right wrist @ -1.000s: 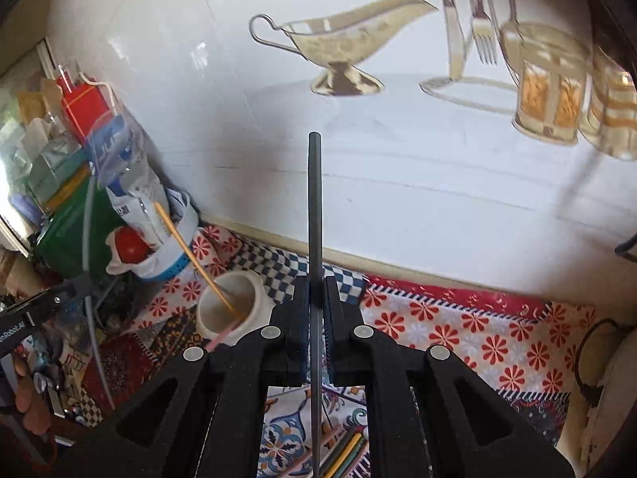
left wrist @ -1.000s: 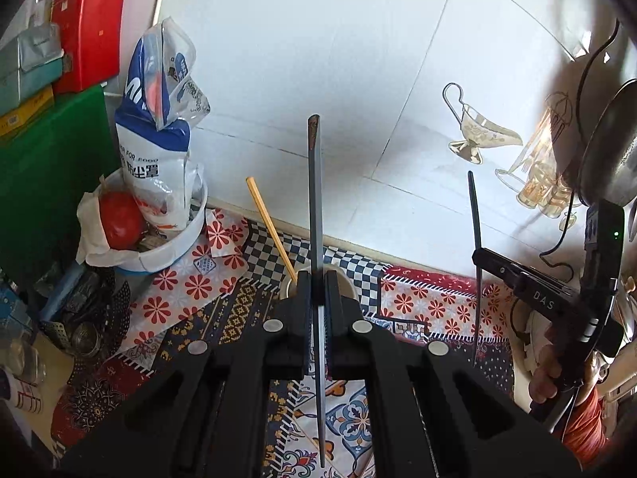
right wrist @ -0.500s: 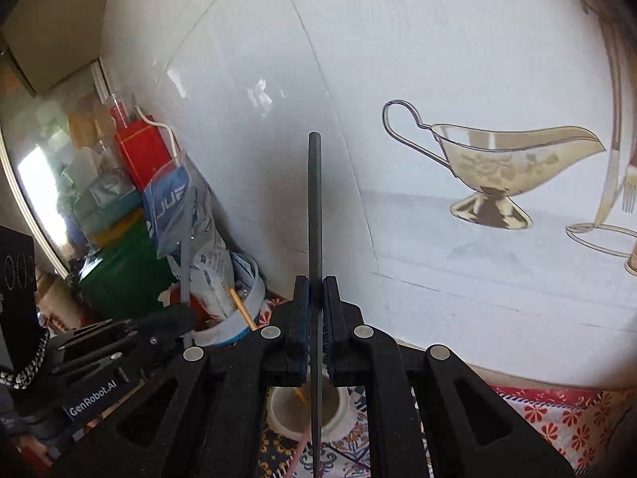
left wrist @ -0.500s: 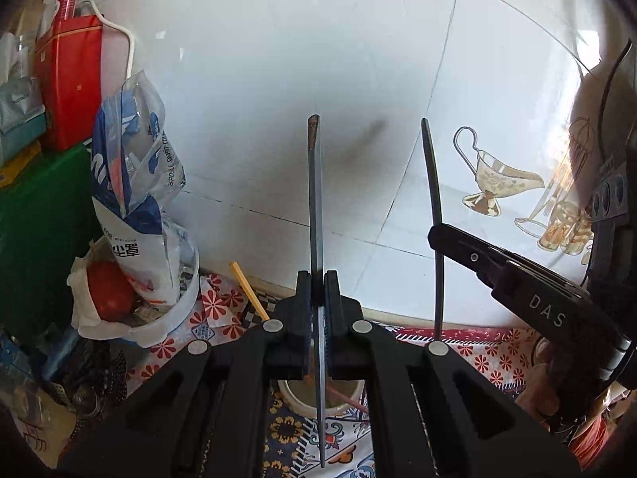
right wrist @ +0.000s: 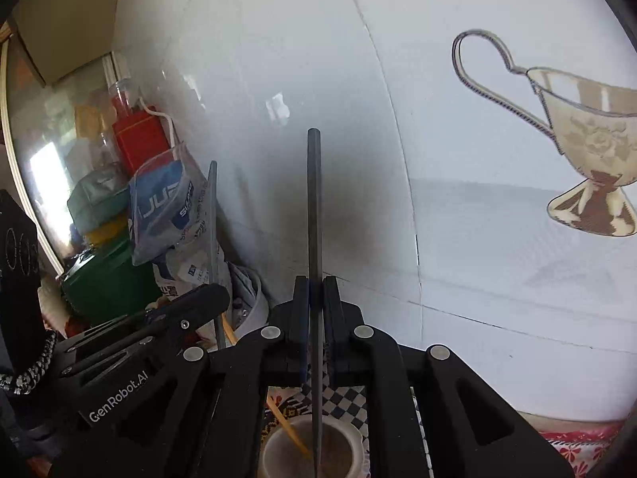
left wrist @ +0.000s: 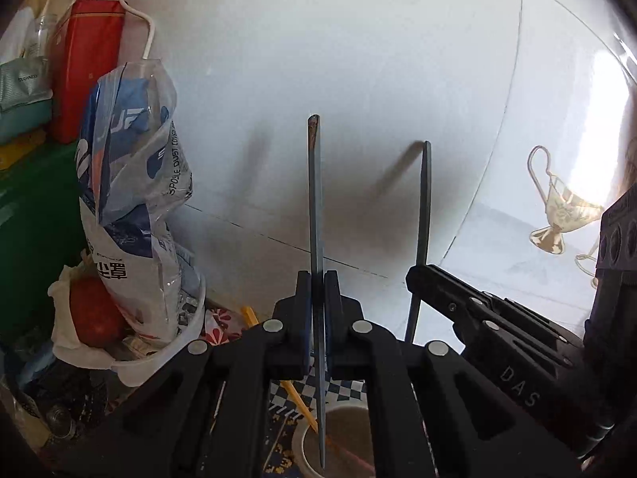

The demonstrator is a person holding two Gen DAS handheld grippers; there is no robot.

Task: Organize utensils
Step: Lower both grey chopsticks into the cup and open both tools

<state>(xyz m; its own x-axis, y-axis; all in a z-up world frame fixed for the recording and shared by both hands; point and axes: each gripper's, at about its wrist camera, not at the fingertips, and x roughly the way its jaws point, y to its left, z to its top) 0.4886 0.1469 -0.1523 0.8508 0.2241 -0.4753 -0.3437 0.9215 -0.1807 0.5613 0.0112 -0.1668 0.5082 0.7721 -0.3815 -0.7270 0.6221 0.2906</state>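
My left gripper point(left wrist: 317, 298) is shut on a blue-grey chopstick point(left wrist: 313, 199) that stands upright, its lower tip over the mouth of a white cup point(left wrist: 346, 409). An orange chopstick point(left wrist: 292, 392) leans in that cup. Close on the right, my right gripper point(left wrist: 418, 279) pinches a dark chopstick point(left wrist: 423, 199). In the right wrist view the right gripper point(right wrist: 316, 302) is shut on the dark chopstick point(right wrist: 314, 207), whose lower tip hangs in the cup point(right wrist: 267, 454) beside the orange chopstick point(right wrist: 287, 427). The left gripper point(right wrist: 215, 294) shows at the left with its chopstick point(right wrist: 213, 219).
A white tiled wall point(left wrist: 358, 59) with a gravy-boat decal point(left wrist: 561, 207) rises right behind the cup. At the left stand a white bowl point(left wrist: 159, 358) with a red fruit point(left wrist: 93, 318) and a blue-white bag point(left wrist: 131, 207), a red carton point(left wrist: 85, 67) and a green box point(left wrist: 28, 239).
Both grippers have moved toward the wall and closer together. The cup has slid from ahead of the fingers to right under the chopsticks' lower tips. Both stay shut on their chopsticks.
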